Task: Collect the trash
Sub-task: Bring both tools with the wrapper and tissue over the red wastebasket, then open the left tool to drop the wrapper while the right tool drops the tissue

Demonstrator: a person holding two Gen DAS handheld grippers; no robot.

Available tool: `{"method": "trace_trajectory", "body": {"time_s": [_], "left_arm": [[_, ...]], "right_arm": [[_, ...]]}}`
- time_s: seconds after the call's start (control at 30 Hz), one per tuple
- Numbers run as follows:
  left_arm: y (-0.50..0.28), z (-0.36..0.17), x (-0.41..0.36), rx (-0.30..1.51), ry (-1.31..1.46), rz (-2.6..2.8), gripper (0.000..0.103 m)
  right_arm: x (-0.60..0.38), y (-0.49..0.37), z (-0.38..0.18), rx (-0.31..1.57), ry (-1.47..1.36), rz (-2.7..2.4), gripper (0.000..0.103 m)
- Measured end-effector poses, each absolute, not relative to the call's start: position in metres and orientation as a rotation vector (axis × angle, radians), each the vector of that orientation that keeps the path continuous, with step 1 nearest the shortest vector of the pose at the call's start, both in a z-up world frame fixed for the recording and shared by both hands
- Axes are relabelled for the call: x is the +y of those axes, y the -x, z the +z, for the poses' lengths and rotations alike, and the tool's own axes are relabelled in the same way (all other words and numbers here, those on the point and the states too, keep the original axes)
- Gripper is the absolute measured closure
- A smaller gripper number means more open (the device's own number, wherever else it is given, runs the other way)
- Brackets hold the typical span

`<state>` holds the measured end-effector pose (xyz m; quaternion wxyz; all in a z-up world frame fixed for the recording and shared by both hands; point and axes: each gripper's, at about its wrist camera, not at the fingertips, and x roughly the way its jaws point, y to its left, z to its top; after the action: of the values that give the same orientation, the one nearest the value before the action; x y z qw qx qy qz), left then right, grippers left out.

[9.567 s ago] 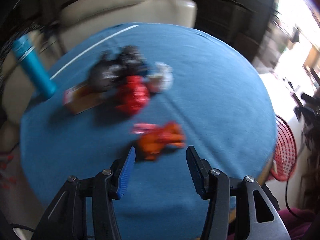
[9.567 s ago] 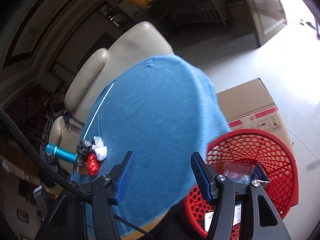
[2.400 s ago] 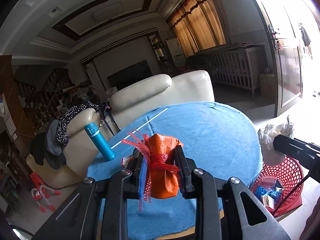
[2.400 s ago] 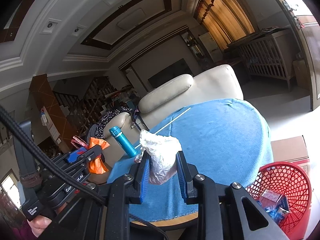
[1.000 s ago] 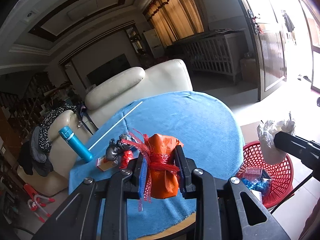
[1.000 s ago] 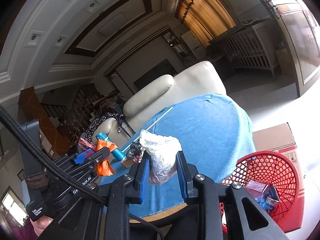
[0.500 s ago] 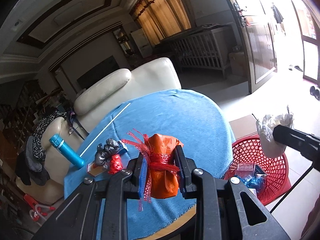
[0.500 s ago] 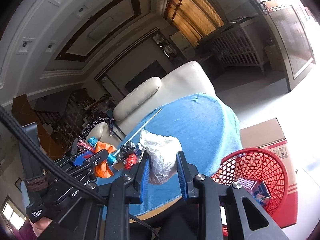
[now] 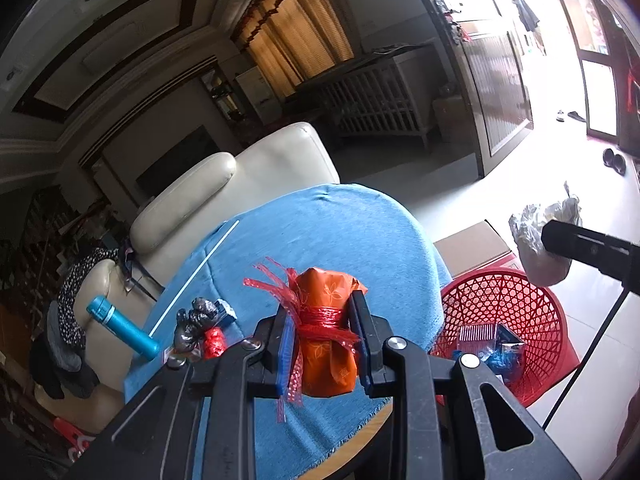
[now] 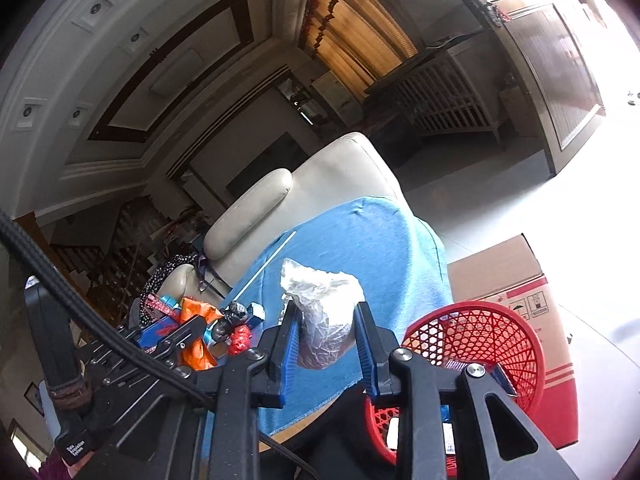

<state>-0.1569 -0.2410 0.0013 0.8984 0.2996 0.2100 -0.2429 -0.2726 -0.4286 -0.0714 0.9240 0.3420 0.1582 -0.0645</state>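
My left gripper (image 9: 322, 346) is shut on an orange wrapper tied with red mesh (image 9: 328, 332), held above the near edge of the round blue-clothed table (image 9: 320, 240). My right gripper (image 10: 326, 344) is shut on a crumpled white plastic bag (image 10: 324, 314), held beside the table above the red mesh basket (image 10: 480, 344). The bag also shows in the left wrist view (image 9: 536, 240), above the basket (image 9: 504, 300). The basket holds several wrappers. More trash, a dark crumpled piece (image 9: 196, 320) and a red one (image 9: 214, 340), lies on the table's left part.
A teal bottle (image 9: 120, 330) stands at the table's left edge. A cream sofa (image 9: 224, 184) stands behind the table. A cardboard box (image 10: 516, 276) sits on the floor behind the basket. A white stick (image 9: 196, 276) lies on the cloth.
Both grippers have swung right toward the basket, each still holding its piece. The basket now sits larger and closer in both views.
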Motion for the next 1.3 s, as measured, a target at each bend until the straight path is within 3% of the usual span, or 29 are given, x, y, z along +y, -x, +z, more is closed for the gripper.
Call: {"method": "trace_trajectory", "body": {"time_s": [0.43, 1.03, 1.1, 1.13, 1.17, 1.2, 1.3], "left_arm": [[0.157, -0.009, -0.261, 0.457, -0.672, -0.563, 0.075], [0.153, -0.052, -0.303, 0.709, -0.701, -0.809, 0.072], [0.154, -0.052, -0.305, 0.733, -0.683, -0.848, 0.069], [0.154, -0.053, -0.305, 0.742, -0.677, -0.857, 0.067], [0.153, -0.052, -0.305, 0.748, -0.666, -0.865, 0.060], [0.152, -0.050, -0.303, 0.749, -0.651, -0.869, 0.054], [0.148, -0.047, -0.299, 0.741, -0.627, -0.855, 0.051]], "right_arm": [[-0.451, 0.282, -0.082, 0.354, -0.742, -0.212, 0.073], [-0.491, 0.282, -0.133, 0.499, -0.850, -0.354, 0.071], [-0.494, 0.282, -0.138, 0.513, -0.877, -0.355, 0.061], [-0.495, 0.283, -0.141, 0.518, -0.894, -0.356, 0.051], [-0.495, 0.284, -0.141, 0.509, -0.902, -0.359, 0.032], [-0.495, 0.285, -0.140, 0.497, -0.903, -0.358, 0.030], [-0.493, 0.288, -0.134, 0.470, -0.882, -0.358, 0.030]]}}
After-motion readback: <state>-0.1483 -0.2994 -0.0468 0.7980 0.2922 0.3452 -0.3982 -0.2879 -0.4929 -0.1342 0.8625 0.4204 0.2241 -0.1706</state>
